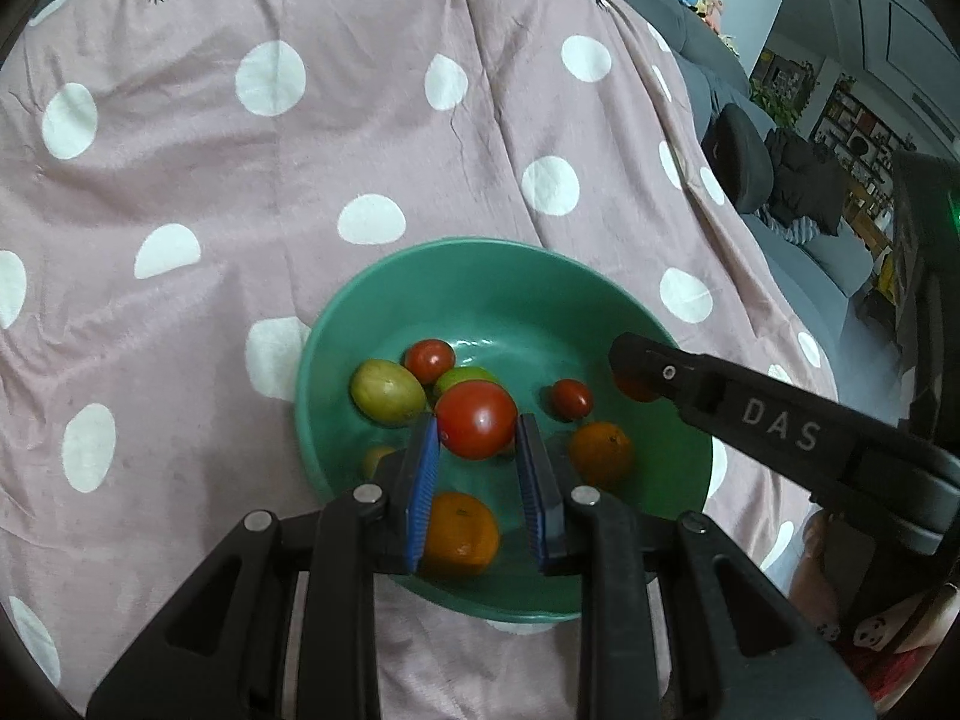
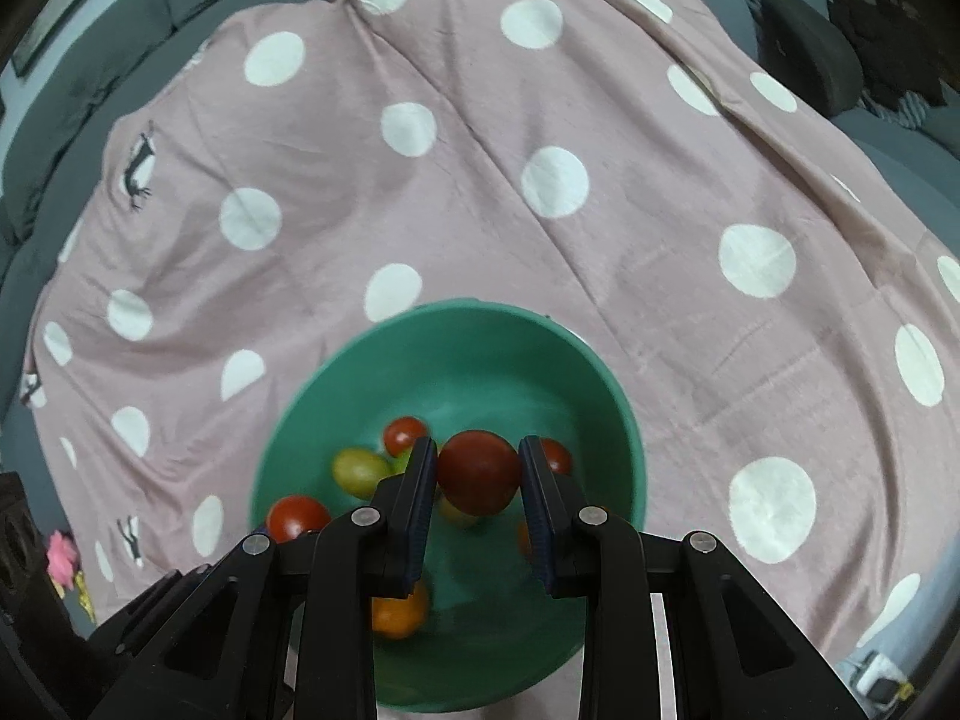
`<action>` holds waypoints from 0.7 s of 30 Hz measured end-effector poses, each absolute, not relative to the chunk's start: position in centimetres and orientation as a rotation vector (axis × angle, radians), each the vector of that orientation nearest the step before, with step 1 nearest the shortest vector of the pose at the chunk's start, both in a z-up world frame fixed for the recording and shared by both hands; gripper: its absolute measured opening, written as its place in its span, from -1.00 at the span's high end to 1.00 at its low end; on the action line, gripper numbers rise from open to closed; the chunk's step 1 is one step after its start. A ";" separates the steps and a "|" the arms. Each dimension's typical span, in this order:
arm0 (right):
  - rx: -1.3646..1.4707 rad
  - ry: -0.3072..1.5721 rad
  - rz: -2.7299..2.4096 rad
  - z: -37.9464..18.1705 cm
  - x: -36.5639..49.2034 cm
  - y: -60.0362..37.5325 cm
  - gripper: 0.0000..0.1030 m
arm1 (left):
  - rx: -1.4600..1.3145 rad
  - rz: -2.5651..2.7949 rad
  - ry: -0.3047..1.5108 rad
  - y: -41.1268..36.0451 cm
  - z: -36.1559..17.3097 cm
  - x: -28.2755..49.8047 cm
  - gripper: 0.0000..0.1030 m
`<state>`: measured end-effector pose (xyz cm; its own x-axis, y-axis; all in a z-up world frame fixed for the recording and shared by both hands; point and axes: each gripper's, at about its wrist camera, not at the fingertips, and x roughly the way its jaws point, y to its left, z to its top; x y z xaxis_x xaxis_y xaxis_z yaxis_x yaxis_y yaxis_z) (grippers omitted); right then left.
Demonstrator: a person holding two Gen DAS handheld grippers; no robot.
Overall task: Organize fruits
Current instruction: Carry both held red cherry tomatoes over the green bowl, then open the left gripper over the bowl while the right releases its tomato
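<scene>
A green bowl sits on a pink polka-dot cloth and holds several fruits: red tomatoes, a green-yellow fruit and oranges. My left gripper is shut on a red tomato and holds it above the bowl. In the right wrist view, my right gripper is shut on another red tomato over the bowl. The right gripper also shows in the left wrist view as a black arm marked "DAS", reaching in over the bowl's right side.
The pink dotted cloth covers the whole work surface. A grey sofa with plush toys lies behind it, and a dark cushion sits at the far right. A pink toy lies by the cloth's left edge.
</scene>
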<state>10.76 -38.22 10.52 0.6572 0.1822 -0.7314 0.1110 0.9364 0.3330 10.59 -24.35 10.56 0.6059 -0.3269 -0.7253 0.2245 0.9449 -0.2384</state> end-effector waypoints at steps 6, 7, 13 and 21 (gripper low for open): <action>0.352 0.888 0.035 10.0 11.1 -38.1 0.42 | -0.117 -0.323 0.883 -24.9 10.1 10.7 0.50; 0.346 0.891 0.031 9.9 11.1 -38.0 0.42 | -0.114 -0.323 0.887 -25.1 10.0 10.7 0.50; 0.319 0.914 0.019 9.6 11.5 -37.8 0.42 | -0.105 -0.325 0.901 -25.5 9.6 10.9 0.50; 0.298 0.933 -0.002 9.3 11.5 -37.7 0.42 | -0.117 -0.340 0.920 -25.7 9.2 10.7 0.47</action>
